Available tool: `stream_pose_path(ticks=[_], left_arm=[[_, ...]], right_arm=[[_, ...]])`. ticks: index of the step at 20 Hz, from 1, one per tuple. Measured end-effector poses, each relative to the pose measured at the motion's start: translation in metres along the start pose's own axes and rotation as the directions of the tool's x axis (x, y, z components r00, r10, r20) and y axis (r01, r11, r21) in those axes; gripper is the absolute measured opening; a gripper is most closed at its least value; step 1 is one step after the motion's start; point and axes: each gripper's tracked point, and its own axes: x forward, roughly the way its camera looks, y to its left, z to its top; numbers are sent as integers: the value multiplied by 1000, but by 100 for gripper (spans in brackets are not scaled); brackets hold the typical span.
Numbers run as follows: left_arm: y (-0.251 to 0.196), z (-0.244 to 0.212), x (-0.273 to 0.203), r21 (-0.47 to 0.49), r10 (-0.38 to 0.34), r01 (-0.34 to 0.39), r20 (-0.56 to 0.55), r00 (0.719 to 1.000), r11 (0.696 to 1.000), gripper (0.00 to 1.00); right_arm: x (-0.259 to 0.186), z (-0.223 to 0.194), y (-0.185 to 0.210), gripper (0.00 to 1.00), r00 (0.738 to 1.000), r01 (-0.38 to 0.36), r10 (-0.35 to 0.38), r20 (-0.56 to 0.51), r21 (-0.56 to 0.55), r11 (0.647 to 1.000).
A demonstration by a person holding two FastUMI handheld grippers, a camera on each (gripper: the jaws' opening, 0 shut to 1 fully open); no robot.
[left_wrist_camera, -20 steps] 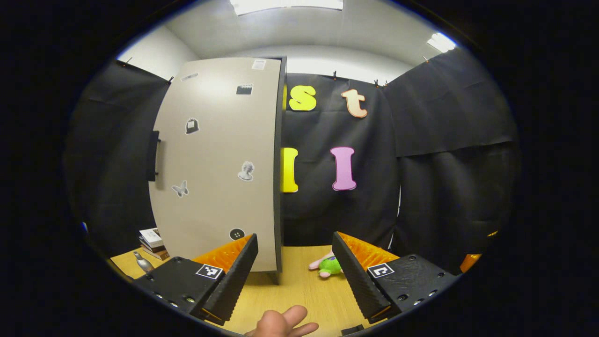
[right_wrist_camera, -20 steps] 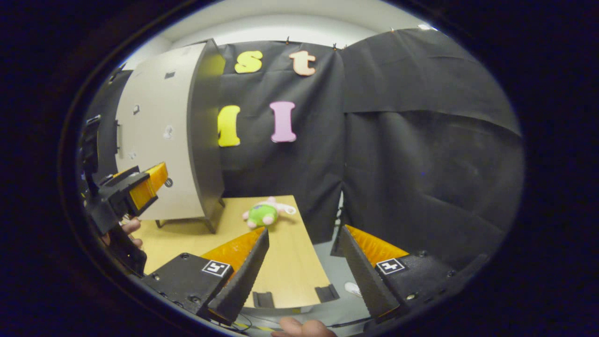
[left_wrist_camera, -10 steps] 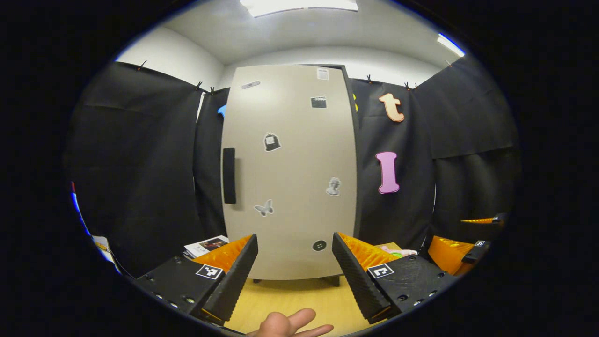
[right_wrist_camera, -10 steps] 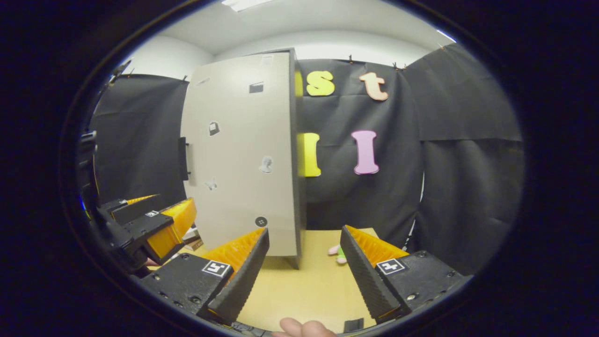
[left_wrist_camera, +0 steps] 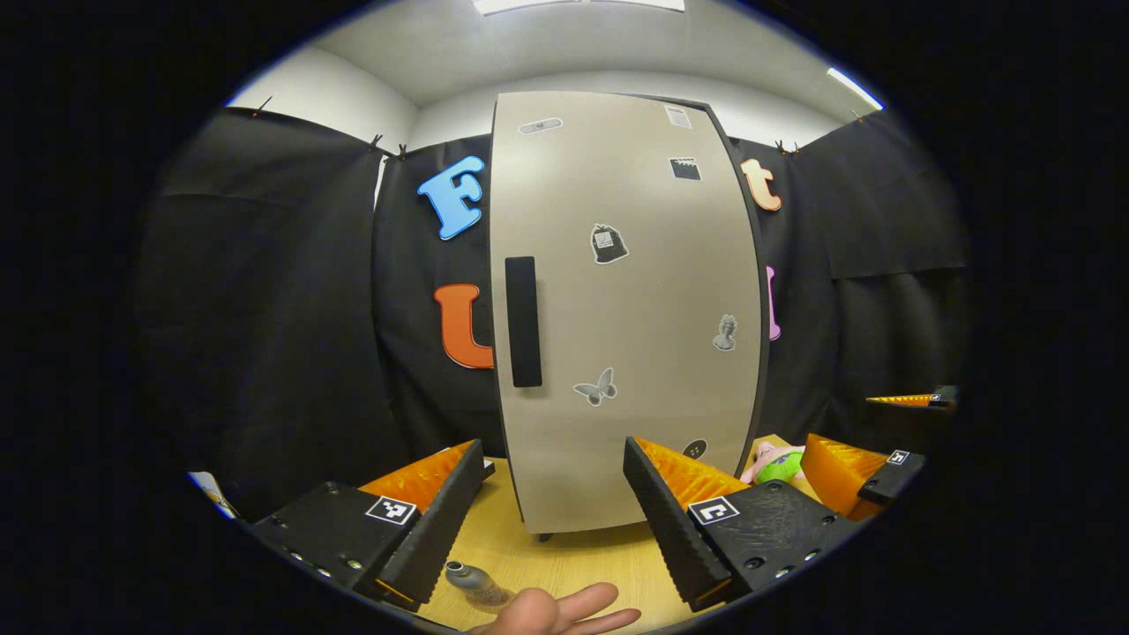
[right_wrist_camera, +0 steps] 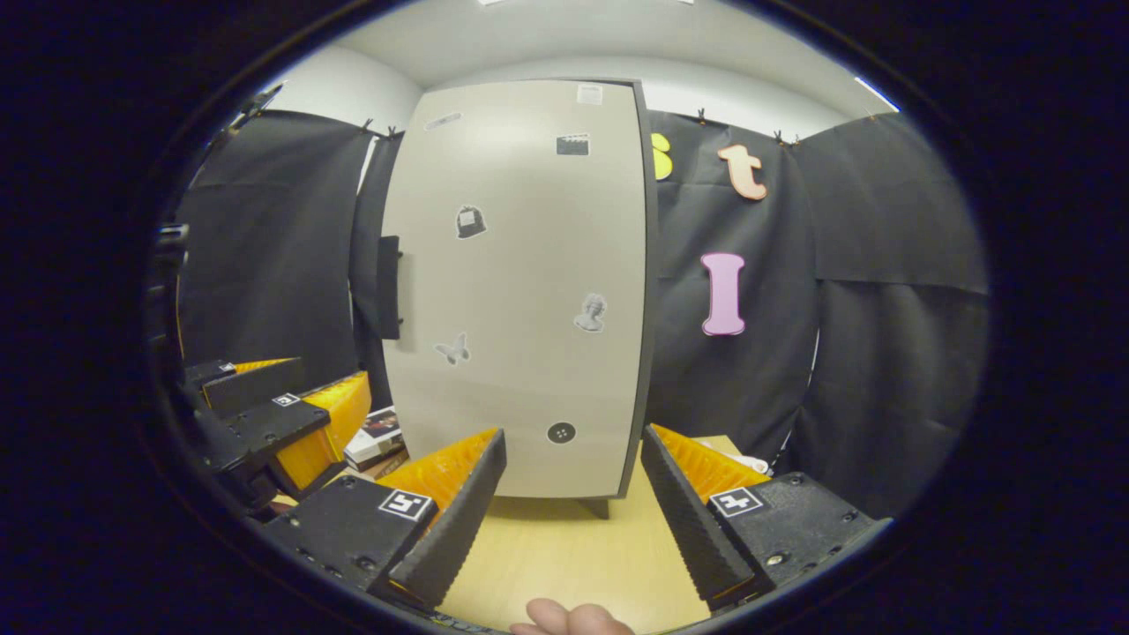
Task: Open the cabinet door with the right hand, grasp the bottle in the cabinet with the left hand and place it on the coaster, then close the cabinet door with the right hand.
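With the door [right_wrist_camera: 520, 282] shut flat against the cabinet, I judge the task is at its first step: nothing has been opened, and the bottle I am meant to fetch would be inside, hidden from me. A small metal bottle-like thing [left_wrist_camera: 472, 582] lies on the table [left_wrist_camera: 573, 560] near my left tongs; I cannot tell whether it belongs to the task, and I see no coaster. The handle [right_wrist_camera: 389, 287] sits on the door's left edge, so the door should swing from that side, which is why I hold the right gripper [right_wrist_camera: 573, 516] facing the door and well apart from it, with room to reach across. Its jaws stand wide apart, released, gripping nothing. The left gripper [left_wrist_camera: 551, 520] waits in front of the cabinet, also spread wide and empty, touching nothing, ready to go in once the door is open. A plush toy [left_wrist_camera: 776, 463] lies on the table to the cabinet's right.
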Motion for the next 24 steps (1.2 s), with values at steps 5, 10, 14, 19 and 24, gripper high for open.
stream_pose_path(ticks=[5, 10, 14, 19, 24], left_arm=[[-8, 1, 2, 7, -10, 10, 0, 1000, 1000, 96], [-9, 7, -2, -5, 2, -2, 14, 1000, 1000, 96], [-13, 13, -1, 5, -24, 24, 46, 999, 1000, 96], [3, 2, 3, -23, 11, -11, 3, 1000, 1000, 94], [22, 2, 1, -38, 70, -70, 3, 998, 997, 94]], right_arm=[[9, 6, 3, 99, 1000, -13, 13, 5, 18, 1000], [21, 1, 5, 99, 1000, -12, 12, -7, 19, 1000], [26, 1, 12, 99, 1000, -24, 24, 0, 5, 1000], [34, 2, 28, 95, 998, -57, 57, 4, -9, 998], [37, 3, 34, 95, 997, -82, 83, 5, -12, 997]])
